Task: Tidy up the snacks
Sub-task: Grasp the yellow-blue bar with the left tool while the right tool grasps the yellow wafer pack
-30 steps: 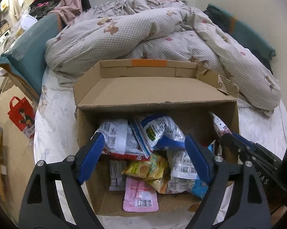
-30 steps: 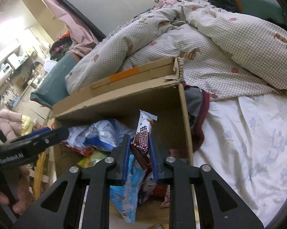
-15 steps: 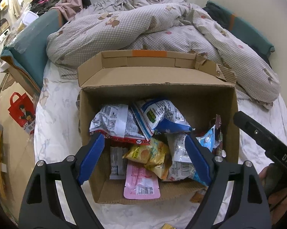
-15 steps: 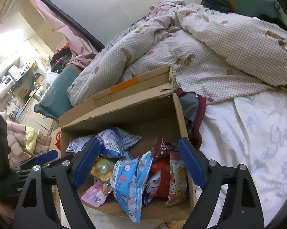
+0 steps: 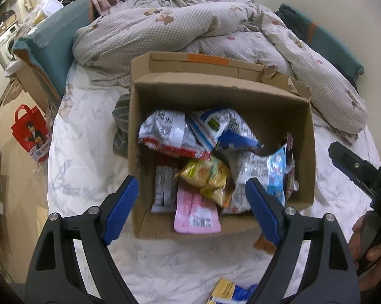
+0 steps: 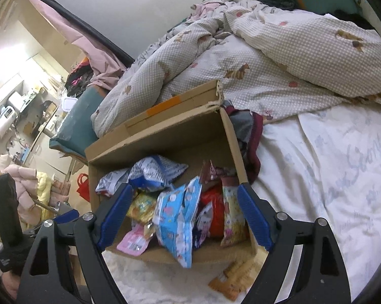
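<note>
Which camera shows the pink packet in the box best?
The left wrist view: the pink packet lies flat at the near wall of the cardboard box, barcode visible. The right wrist view shows it partly hidden, low at the left.

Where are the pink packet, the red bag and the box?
pink packet (image 5: 196,217), left wrist view, its middle
red bag (image 5: 31,131), left wrist view, its front
box (image 5: 241,93), left wrist view, back wall

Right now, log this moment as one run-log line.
left tongs: open, empty | right tongs: open, just released | cardboard box: holds snack packs | orange packet: on sheet outside box
</note>
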Tool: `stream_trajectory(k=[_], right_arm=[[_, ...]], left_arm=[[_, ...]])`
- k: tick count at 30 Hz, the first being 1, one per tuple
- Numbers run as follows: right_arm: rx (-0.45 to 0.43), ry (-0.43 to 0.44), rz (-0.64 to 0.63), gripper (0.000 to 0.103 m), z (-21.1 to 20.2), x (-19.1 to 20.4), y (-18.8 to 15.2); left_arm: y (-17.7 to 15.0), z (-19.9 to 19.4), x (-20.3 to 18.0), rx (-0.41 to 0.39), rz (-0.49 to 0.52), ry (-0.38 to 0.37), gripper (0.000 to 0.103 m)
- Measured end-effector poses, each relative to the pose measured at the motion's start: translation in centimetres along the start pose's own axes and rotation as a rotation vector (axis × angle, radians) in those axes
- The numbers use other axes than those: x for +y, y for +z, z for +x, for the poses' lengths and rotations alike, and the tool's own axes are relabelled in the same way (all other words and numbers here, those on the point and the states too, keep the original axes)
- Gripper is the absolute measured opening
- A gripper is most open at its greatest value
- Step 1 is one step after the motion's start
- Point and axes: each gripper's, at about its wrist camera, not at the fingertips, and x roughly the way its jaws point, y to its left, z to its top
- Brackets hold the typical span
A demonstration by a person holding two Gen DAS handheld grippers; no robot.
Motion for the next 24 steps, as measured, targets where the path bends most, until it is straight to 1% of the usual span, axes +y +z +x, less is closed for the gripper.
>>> stream_trajectory(k=[2,6,14,17,24], right_arm=[[0.004,-0.008,0.008,0.088,-0.5,-0.2,-0.7],[0.043,-0.015,0.045,0.088,-1.3,-0.6,-2.3],[0.083,-0.076,0.032,0.088,-2.2,-0.5,-5.2],[0.112,-0.090,0.056,0.088,-2.4,-0.9,-6.6],[0.171,-0.112,0.101,0.088,-2.4,-1.4,-9.2]], left_arm=[[-0.9,-0.3,0.4,0.005,0.001,-0.004,0.084],[-2.6,-0.9,1.2,0.016,-0.004,-0.020,0.084],[-5.7,-1.8,2.4,0.046,0.002,-0.049,0.084],[-7.0,-1.9,2.9,0.061,0.002,-0.068,0.084],[-9.4,-0.9,3.7,0.109,-0.027,-0.101,0.084]])
